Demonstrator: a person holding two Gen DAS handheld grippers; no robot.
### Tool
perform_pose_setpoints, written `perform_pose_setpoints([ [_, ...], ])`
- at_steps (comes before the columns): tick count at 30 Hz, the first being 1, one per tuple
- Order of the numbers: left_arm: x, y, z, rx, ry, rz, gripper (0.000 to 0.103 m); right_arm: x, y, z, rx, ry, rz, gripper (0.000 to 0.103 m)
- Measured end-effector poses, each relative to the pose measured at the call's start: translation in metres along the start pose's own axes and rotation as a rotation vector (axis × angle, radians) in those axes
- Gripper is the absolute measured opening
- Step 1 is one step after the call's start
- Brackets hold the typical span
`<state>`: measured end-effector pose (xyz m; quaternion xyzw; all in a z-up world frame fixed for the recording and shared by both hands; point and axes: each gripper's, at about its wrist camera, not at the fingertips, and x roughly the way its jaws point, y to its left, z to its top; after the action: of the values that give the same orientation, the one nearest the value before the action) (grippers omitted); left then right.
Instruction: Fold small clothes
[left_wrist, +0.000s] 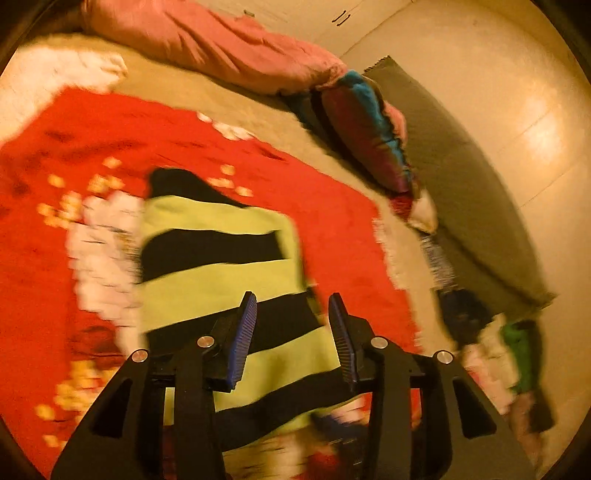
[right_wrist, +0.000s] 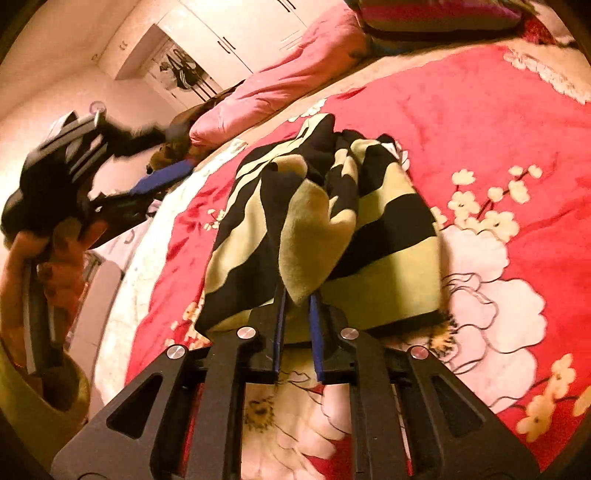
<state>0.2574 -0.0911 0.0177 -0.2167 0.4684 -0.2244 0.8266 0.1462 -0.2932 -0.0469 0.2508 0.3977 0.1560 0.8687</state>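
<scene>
The striped garment (right_wrist: 332, 229), banded in black and yellow-green, was seen lying bunched on the red floral blanket (right_wrist: 498, 122), near the middle of the bed. A yellow-green fold of it was pinched between the blue pads of the right gripper (right_wrist: 299, 295), whose jaws were drawn almost together on the cloth, the rest of the fabric draped away to the far side and to the right. In the left wrist view the same garment (left_wrist: 218, 258) was shown spread flatter, its stripes running across. The left gripper (left_wrist: 291, 306) was held just above its near end, jaws apart, with nothing pressed between the pads; the cloth was merely seen through the gap. In the right wrist view that left gripper (right_wrist: 162, 177) was blurred at the far left, carried by a hand (right_wrist: 55, 251). A pink pillow (left_wrist: 207, 40) was lying along the far edge of the bed, and a dark multicoloured cushion (left_wrist: 365, 129) was set beside it to the right. A heap of other clothes (left_wrist: 509, 362) was blurred at the near right.
</scene>
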Motion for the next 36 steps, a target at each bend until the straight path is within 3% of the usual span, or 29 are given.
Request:
perform_pose_setpoints([
  [5, -0.021, 0.012, -0.021, 0.093, -0.033, 0.149, 0.041, -0.006, 0.004, 0.002, -0.019, -0.021, 0.002, 0.01],
  [8, -0.031, 0.011, -0.026, 0.135, -0.052, 0.198, 0.051, -0.015, -0.001, 0.005, -0.018, -0.042, -0.011, 0.015],
  [15, -0.043, 0.007, -0.03, 0.222, -0.089, 0.291, 0.06, -0.044, -0.007, 0.016, -0.049, -0.076, -0.044, 0.044],
  [19, -0.044, 0.006, -0.034, 0.237, -0.093, 0.315, 0.064, -0.055, -0.009, 0.027, -0.059, -0.086, -0.046, 0.066],
  [24, -0.038, 0.01, -0.04, 0.255, -0.088, 0.352, 0.066, -0.061, -0.007, 0.041, -0.067, -0.091, -0.03, 0.079],
  [28, -0.03, 0.018, -0.046, 0.249, -0.067, 0.36, 0.069, -0.052, -0.006, 0.056, -0.061, -0.054, -0.011, 0.086],
  [36, -0.005, 0.029, -0.072, 0.232, 0.001, 0.355, 0.069, -0.012, -0.009, 0.088, -0.018, 0.075, -0.014, 0.088],
])
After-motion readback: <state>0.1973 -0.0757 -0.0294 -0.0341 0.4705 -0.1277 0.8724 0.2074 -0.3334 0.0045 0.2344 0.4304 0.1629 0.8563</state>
